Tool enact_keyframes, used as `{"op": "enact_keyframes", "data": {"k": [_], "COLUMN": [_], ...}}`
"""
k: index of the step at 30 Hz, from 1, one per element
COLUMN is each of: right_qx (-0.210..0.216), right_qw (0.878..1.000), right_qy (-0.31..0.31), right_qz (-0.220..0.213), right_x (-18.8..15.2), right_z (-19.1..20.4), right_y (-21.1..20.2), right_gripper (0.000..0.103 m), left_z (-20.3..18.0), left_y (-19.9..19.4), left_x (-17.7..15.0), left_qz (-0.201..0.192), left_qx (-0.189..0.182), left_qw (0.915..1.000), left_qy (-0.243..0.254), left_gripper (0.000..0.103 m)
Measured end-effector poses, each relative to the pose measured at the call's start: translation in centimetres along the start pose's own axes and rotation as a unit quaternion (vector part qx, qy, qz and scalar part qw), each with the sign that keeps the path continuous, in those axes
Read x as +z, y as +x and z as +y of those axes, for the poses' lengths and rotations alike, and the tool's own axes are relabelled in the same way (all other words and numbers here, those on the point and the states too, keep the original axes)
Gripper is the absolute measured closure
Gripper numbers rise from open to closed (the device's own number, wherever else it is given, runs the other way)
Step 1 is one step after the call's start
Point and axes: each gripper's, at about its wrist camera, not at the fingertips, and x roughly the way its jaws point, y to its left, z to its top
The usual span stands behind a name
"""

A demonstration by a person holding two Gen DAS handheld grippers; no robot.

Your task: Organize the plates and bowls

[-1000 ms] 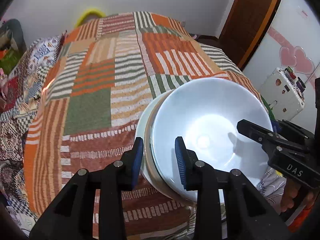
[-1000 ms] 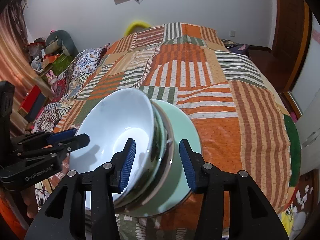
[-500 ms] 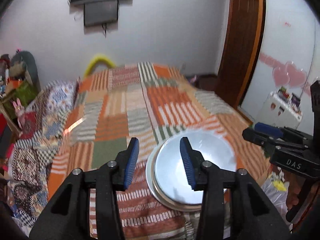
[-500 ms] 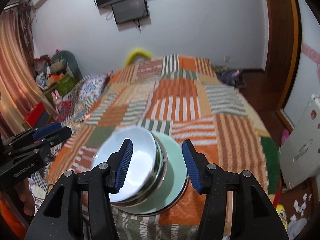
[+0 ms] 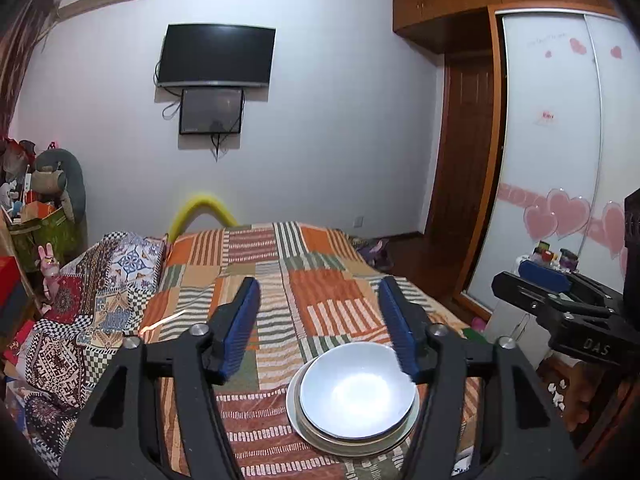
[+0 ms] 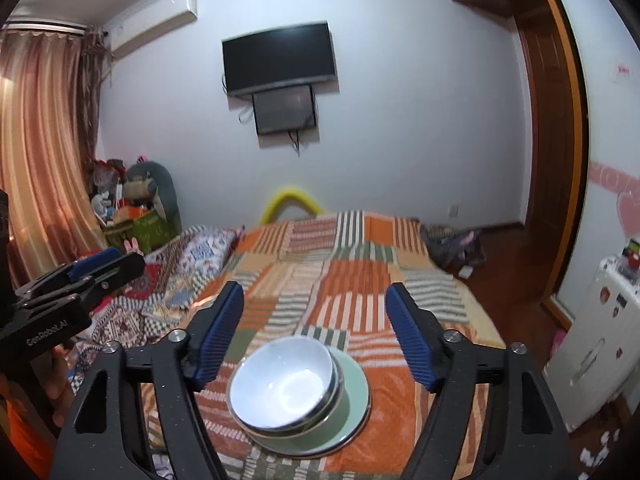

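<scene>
A white bowl (image 5: 358, 392) sits on top of a stack of bowls on a pale green plate (image 6: 354, 384), near the front edge of the bed. The same top bowl (image 6: 286, 388) shows in the right wrist view. My left gripper (image 5: 319, 292) hangs above and behind the stack; its jaws are opening, with nothing between them. My right gripper (image 6: 315, 288) is likewise raised, its jaws opening and empty. Each gripper also appears in the other's view: the right gripper (image 5: 520, 278) at the right edge, the left gripper (image 6: 120, 264) at the left edge.
The bed carries an orange, green and white patchwork cover (image 5: 320, 280). A patterned quilt (image 5: 80, 320) lies along its left side, with toys and bags (image 6: 136, 208) beyond. A white cabinet (image 6: 600, 352) and a sliding wardrobe (image 5: 560, 160) stand at the right. A TV (image 5: 216, 56) hangs on the far wall.
Both grippers have risen and drawn back from the bowl stack, tilting up toward the far wall. Their jaws have widened. The stack stays on the bed.
</scene>
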Motion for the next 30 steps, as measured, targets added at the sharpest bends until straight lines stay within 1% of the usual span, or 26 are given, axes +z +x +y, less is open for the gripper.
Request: {"op": "enact_keyframes", "data": {"k": [1, 2, 3, 4, 6, 10, 15, 30], "right_qx": [0.000, 0.000, -0.001, -0.001, -0.003, -0.004, -0.005, -0.007], "right_qw": [1.000, 1.000, 1.000, 1.000, 0.999, 0.999, 0.999, 0.999], "right_qy": [-0.003, -0.007, -0.010, -0.013, -0.016, -0.021, -0.013, 0.001], "right_qz": [-0.005, -0.011, -0.015, -0.020, -0.028, -0.037, -0.047, -0.049], "right_x": [0.1, 0.2, 0.2, 0.2, 0.2, -0.1, -0.4, -0.7], "right_z": [0.2, 0.4, 0.6, 0.8, 1.1, 1.4, 1.4, 1.0], "right_y": [-0.1, -0.4, -0.4, -0.5, -0.7, -0.8, -1.1, -1.9], "right_gripper": [0.031, 0.029, 0.027, 0.026, 0.020, 0.017, 0.002, 0.000], "left_z": [0.0, -0.1, -0.1, -0.2, -0.2, -0.1, -0.1, -0.2], "left_y": [-0.4, -0.7, -0.9, -1.2, -1.5, -1.9, -2.2, -2.3], "left_x": [0.0, 0.0, 0.0, -0.1, -0.1, -0.2, -0.3, -0.6], "left_qz": [-0.007, -0.014, -0.018, -0.024, -0.031, -0.031, -0.034, -0.041], "left_qx": [0.001, 0.003, 0.004, 0.005, 0.006, 0.002, 0.005, 0.010], "left_qw": [1.0000, 0.9999, 0.9998, 0.9997, 0.9995, 0.9995, 0.9993, 0.9991], "left_qy": [-0.001, -0.001, -0.001, -0.001, -0.003, -0.008, -0.010, -0.007], "left_gripper": [0.030, 0.024, 0.016, 0.013, 0.006, 0.003, 0.001, 0.001]}}
